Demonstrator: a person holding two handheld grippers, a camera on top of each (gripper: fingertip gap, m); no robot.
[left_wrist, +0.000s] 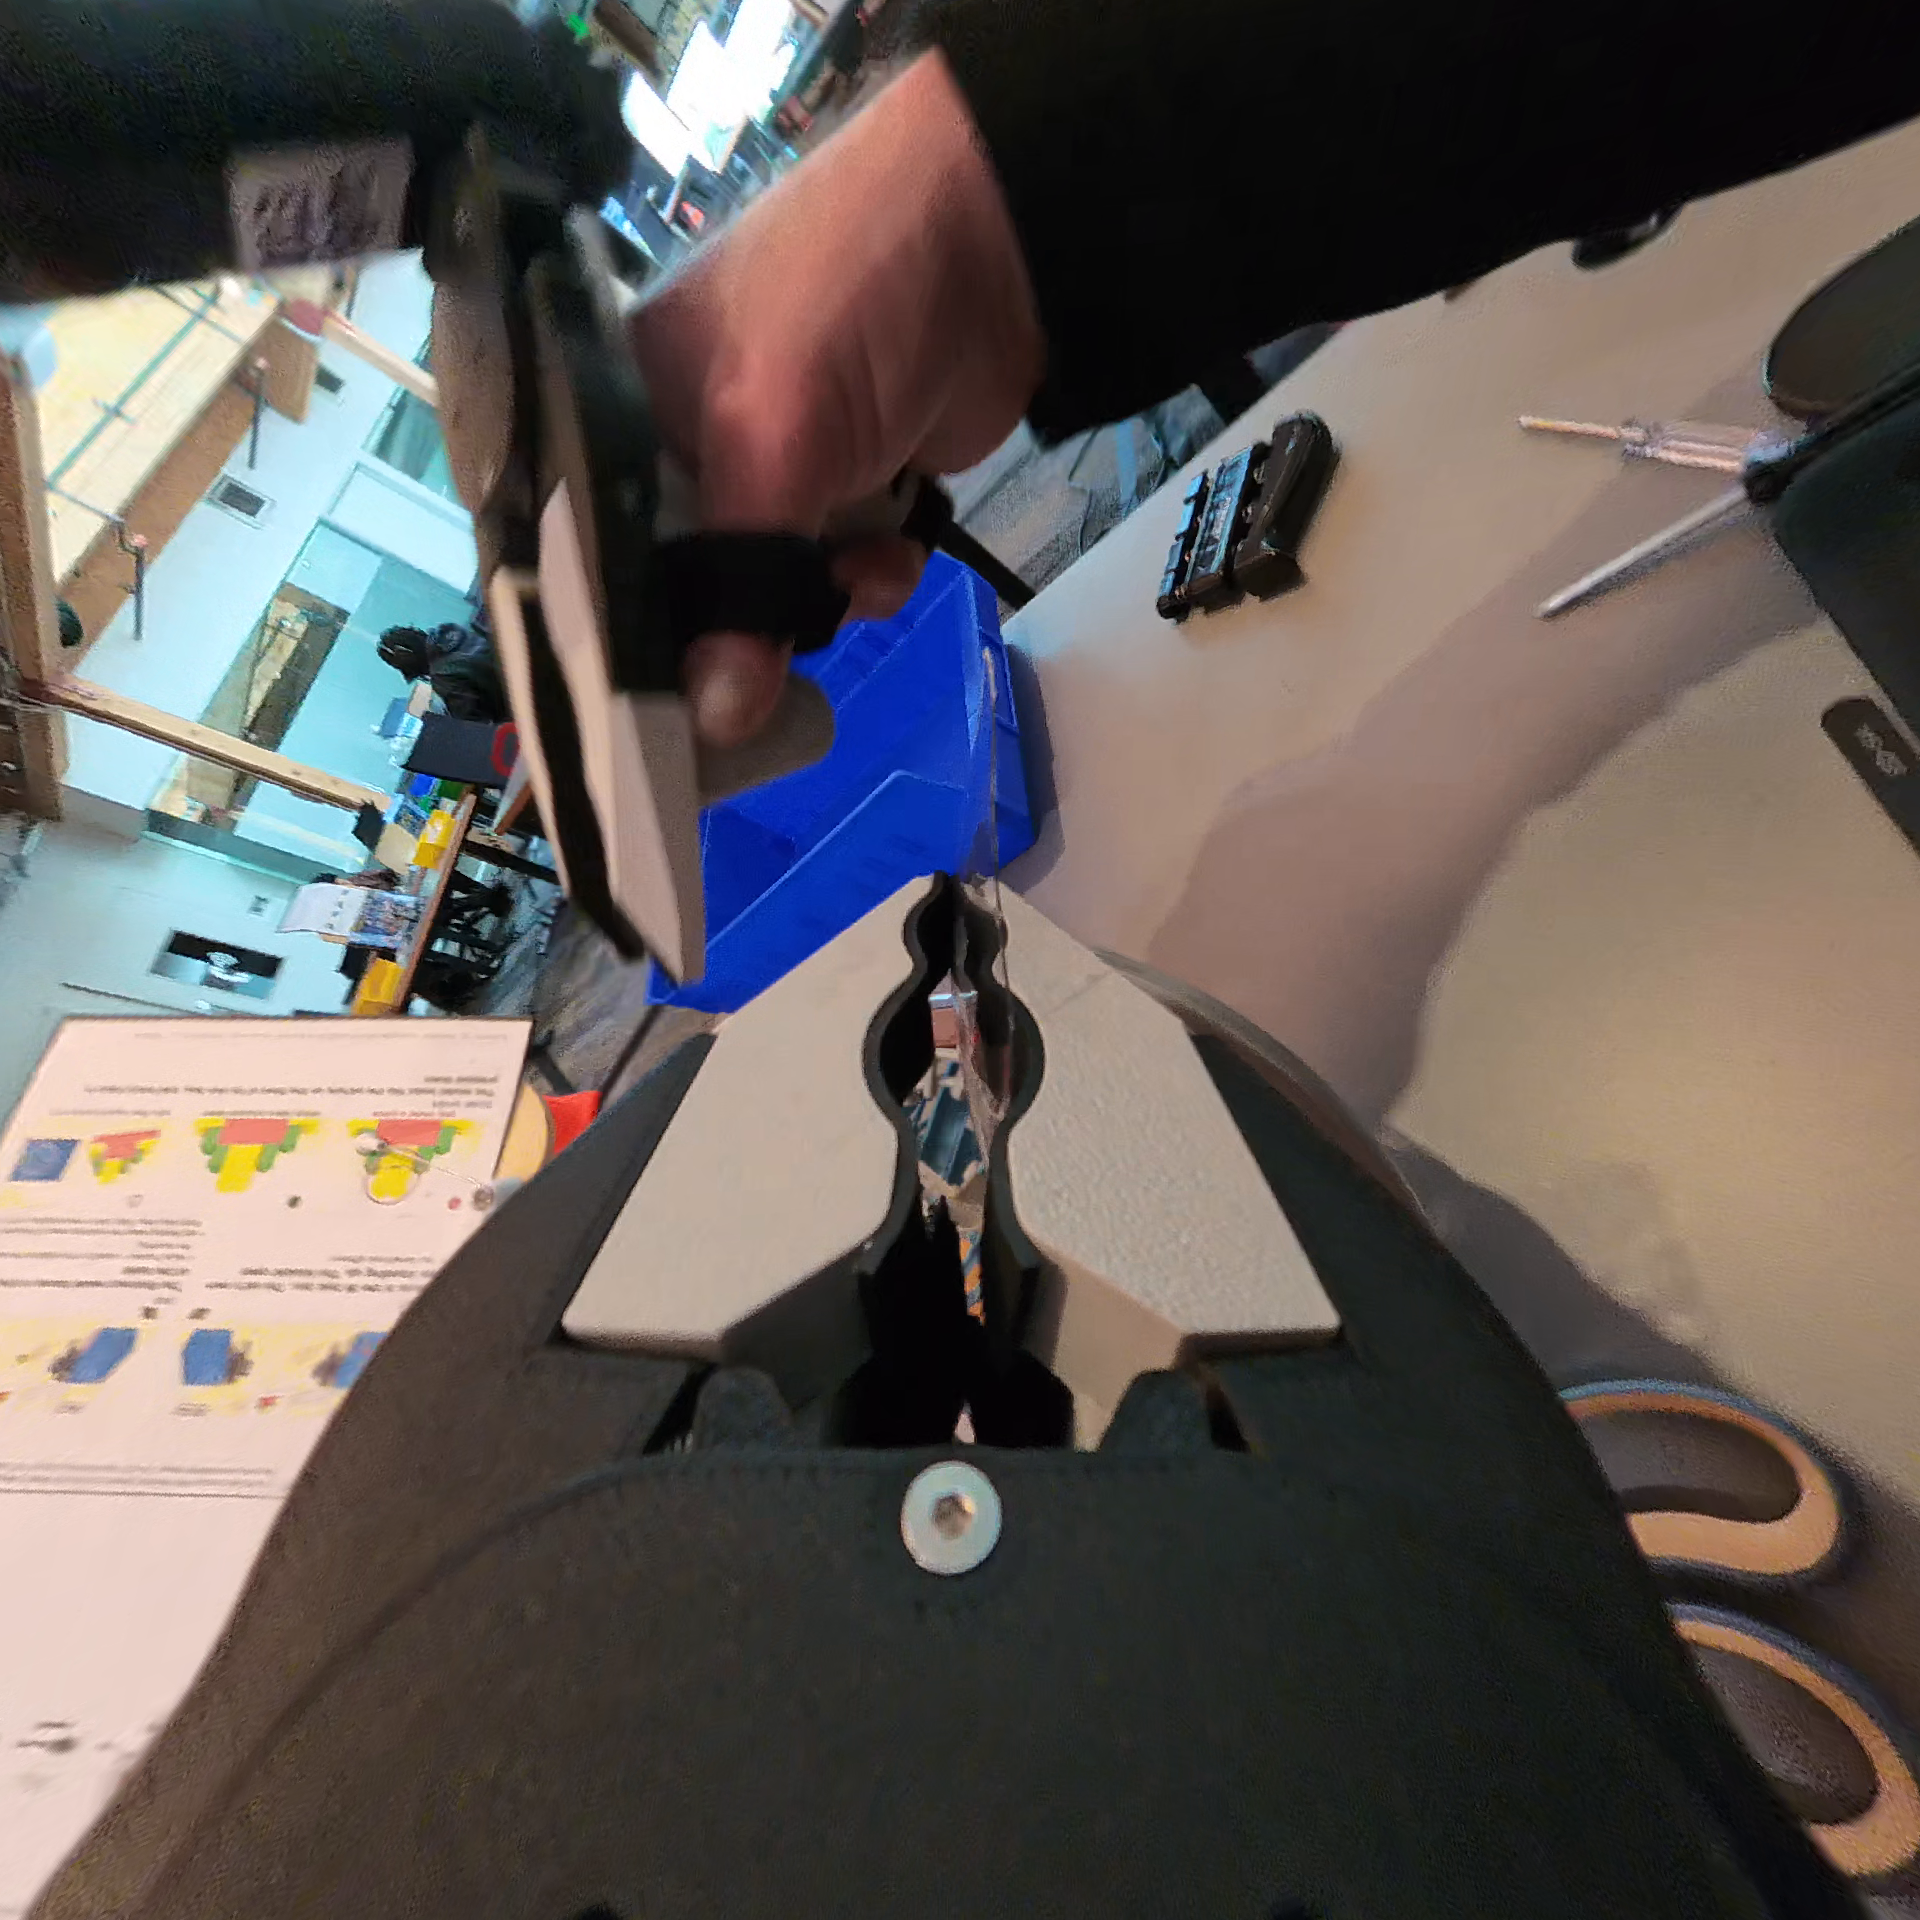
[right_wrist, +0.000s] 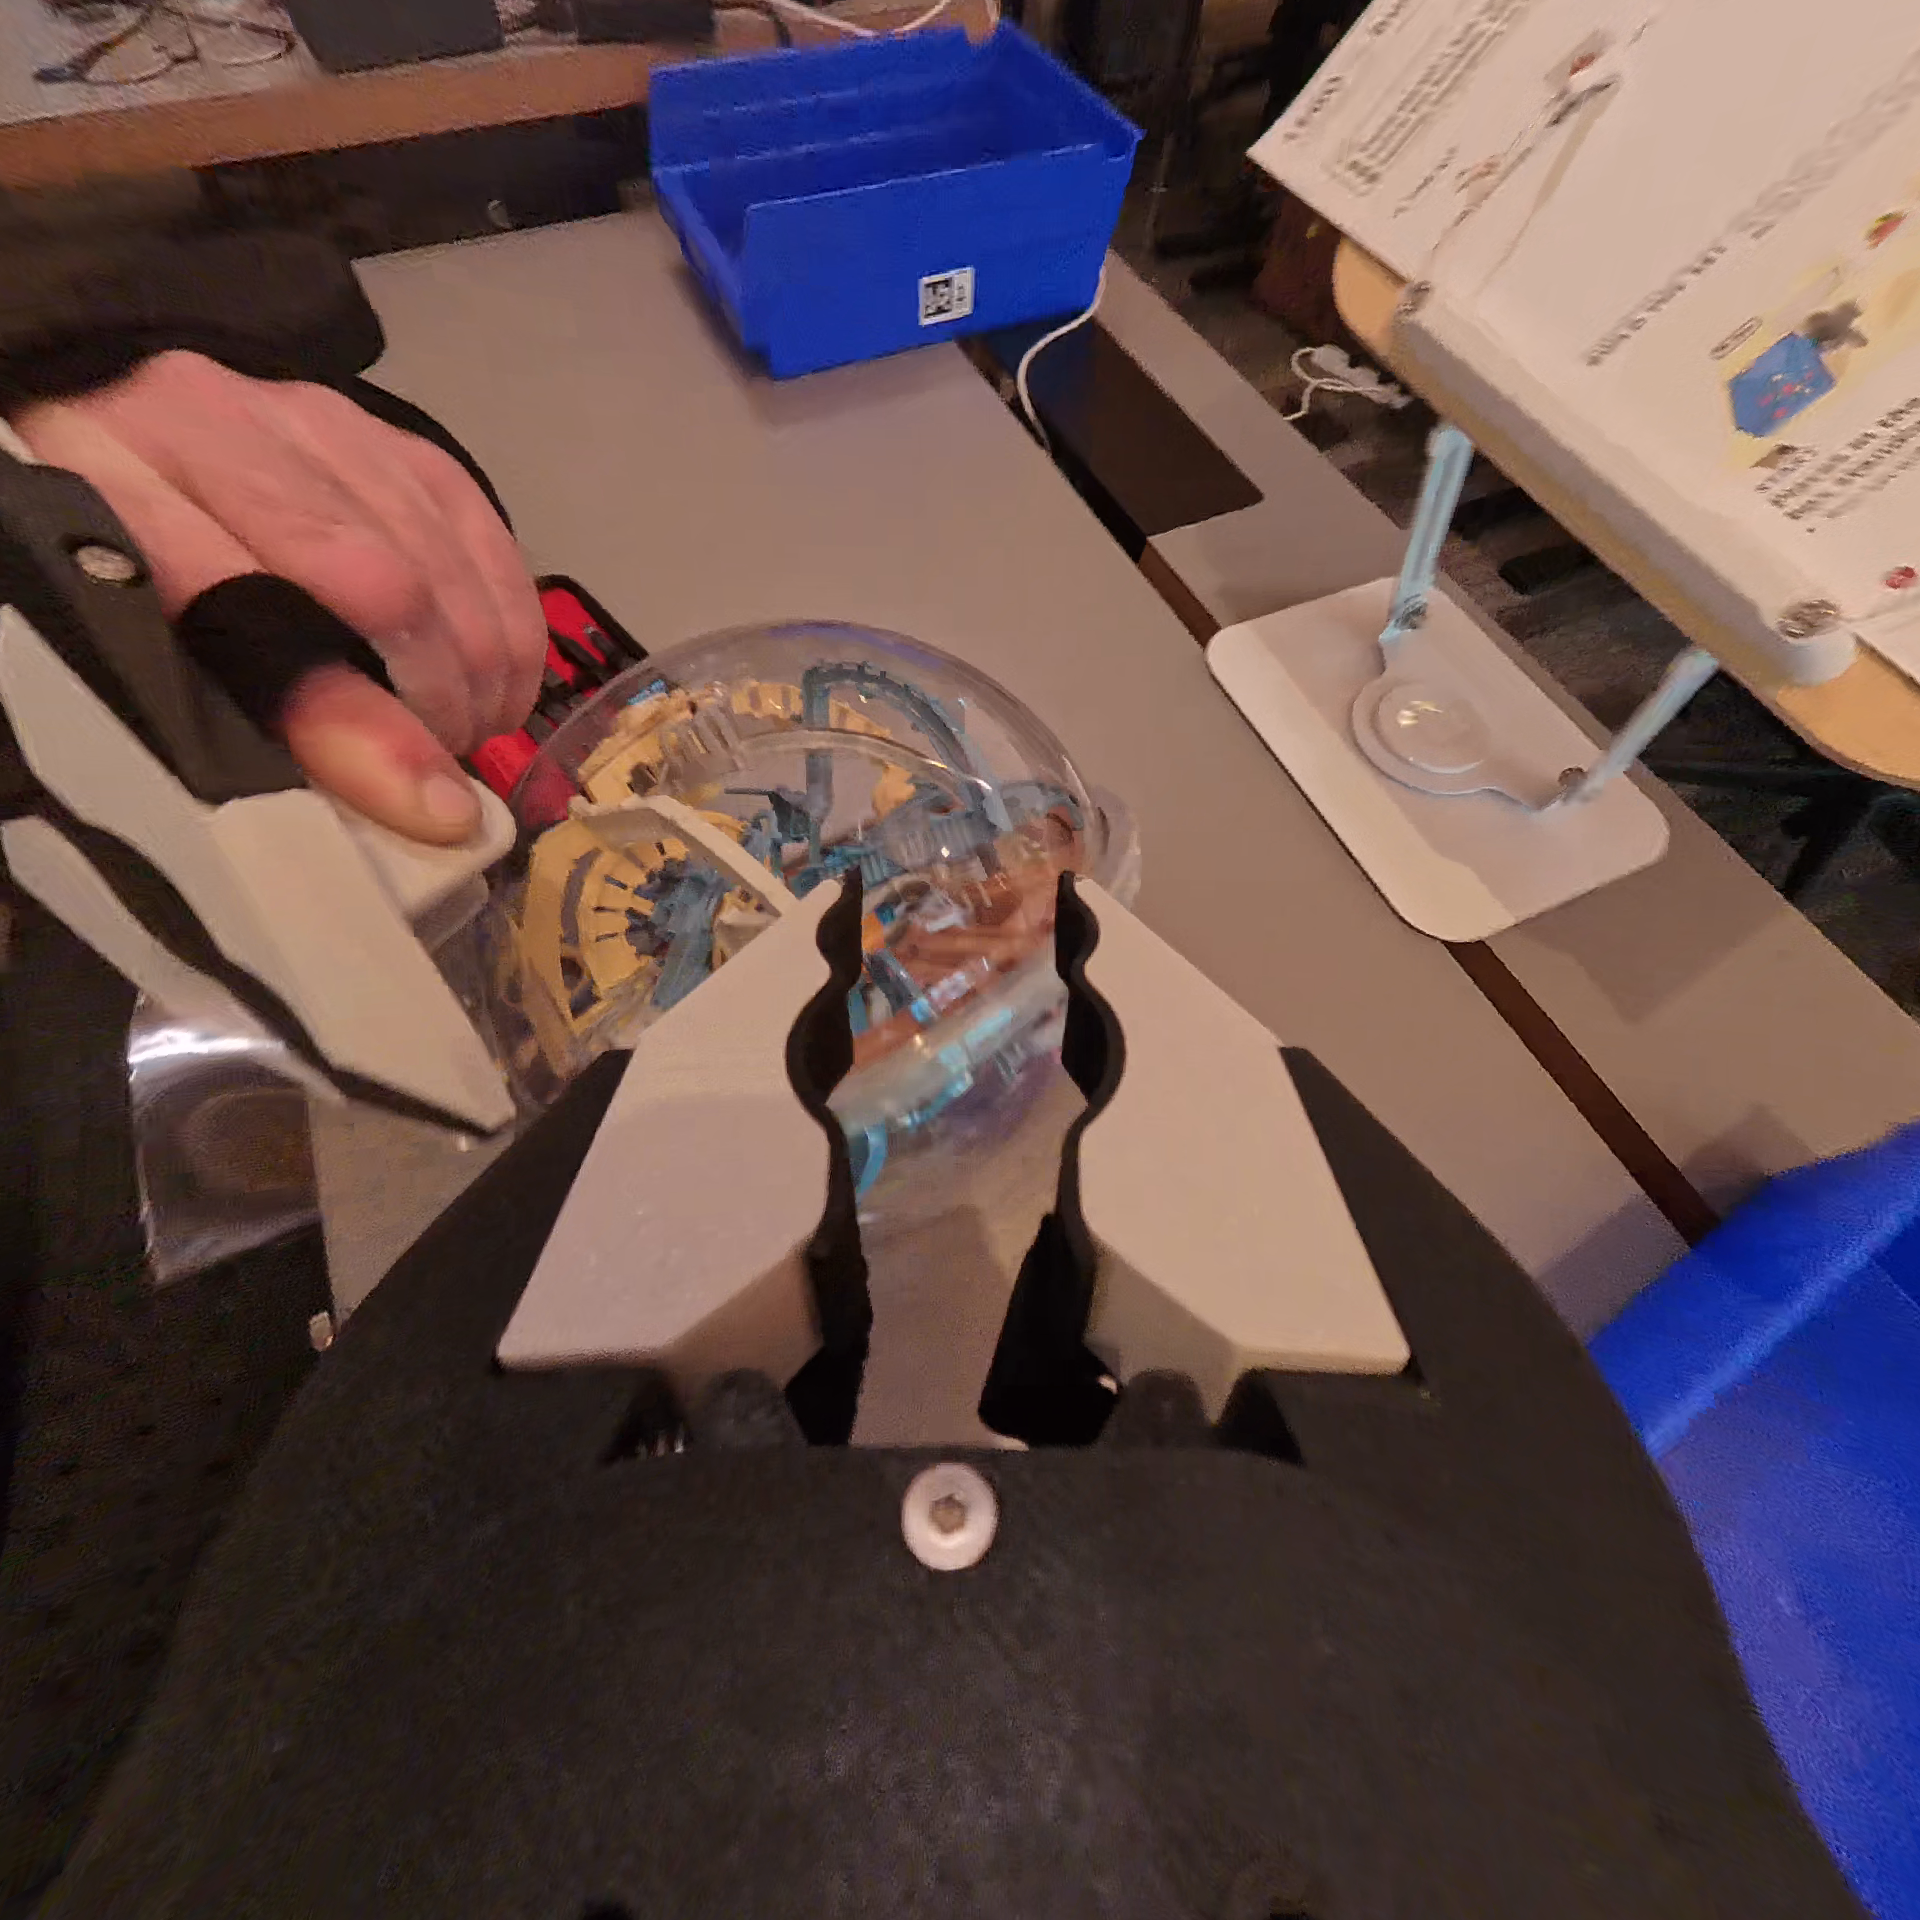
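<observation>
— Clear plastic dome (right_wrist: 831, 748), maze inside: who held it?
— My left gripper (left_wrist: 951, 935) was clenched on its rim. My right gripper (right_wrist: 961, 914) stood released just before it, with the blue bin (right_wrist: 894, 208) well beyond.

The left wrist view is rolled sideways, close behind its gripper (left_wrist: 961, 914), the tabletop (left_wrist: 1558, 831) filling the frame's right. The right wrist view looks steeply down from close. Both share the blue bin (left_wrist: 894, 769) (right_wrist: 894, 197)
</observation>
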